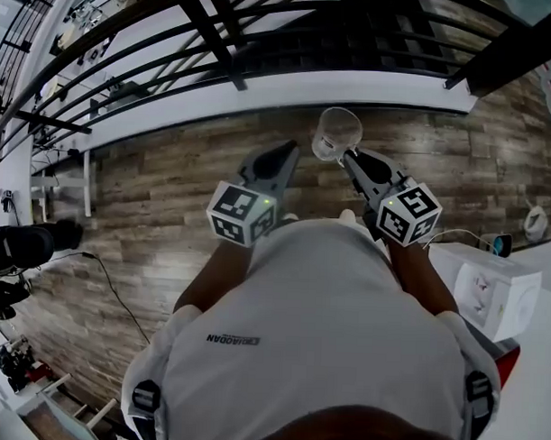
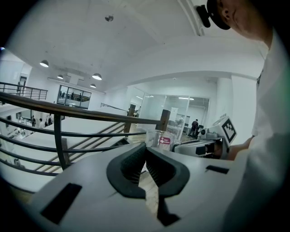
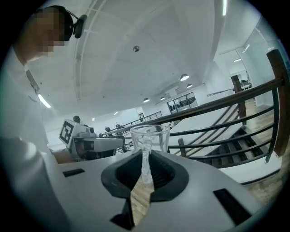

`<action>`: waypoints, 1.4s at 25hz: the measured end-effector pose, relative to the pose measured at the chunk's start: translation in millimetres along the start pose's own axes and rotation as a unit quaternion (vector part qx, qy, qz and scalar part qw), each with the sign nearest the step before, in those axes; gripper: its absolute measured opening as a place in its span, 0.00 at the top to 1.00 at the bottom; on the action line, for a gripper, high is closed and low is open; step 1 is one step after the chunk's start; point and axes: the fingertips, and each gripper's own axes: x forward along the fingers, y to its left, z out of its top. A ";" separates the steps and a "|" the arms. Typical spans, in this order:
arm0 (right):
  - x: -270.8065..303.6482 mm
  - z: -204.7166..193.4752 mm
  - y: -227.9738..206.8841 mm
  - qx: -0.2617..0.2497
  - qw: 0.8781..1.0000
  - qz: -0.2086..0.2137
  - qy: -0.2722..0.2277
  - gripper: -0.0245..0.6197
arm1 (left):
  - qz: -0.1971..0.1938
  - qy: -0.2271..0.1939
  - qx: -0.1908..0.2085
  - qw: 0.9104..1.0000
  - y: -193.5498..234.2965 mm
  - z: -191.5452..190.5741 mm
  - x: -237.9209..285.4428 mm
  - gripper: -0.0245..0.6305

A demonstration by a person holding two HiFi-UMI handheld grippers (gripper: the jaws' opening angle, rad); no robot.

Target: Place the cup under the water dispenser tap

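Note:
A clear plastic cup (image 1: 337,133) is held in the air in front of the person, over the wood floor. My right gripper (image 1: 344,155) is shut on the cup's wall, which stands pinched between the jaws in the right gripper view, cup (image 3: 150,137) upright, gripper (image 3: 146,159). My left gripper (image 1: 291,151) hangs just left of the cup, shut with nothing between its jaws (image 2: 145,152). From the left gripper view the cup (image 2: 164,140) shows a red label, with the right gripper (image 2: 204,146) behind it. No water dispenser is in view.
A black metal railing (image 1: 263,61) with a white ledge runs across ahead, beyond the wood floor (image 1: 168,193). A white box (image 1: 494,294) sits on a white surface at the right. Dark equipment (image 1: 22,246) and a cable (image 1: 119,299) lie at the left.

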 end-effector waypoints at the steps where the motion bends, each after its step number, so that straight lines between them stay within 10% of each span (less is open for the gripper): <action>1: -0.2 -0.1 0.4 -0.005 1.000 -0.003 0.001 0.89 | 0.002 0.000 -0.001 1.000 1.2 -0.1 -0.7 0.97; 35: -24.8 -19.3 36.1 0.029 0.986 -0.158 -0.037 0.89 | -0.137 0.029 0.040 0.989 4.3 -18.5 -13.8 0.97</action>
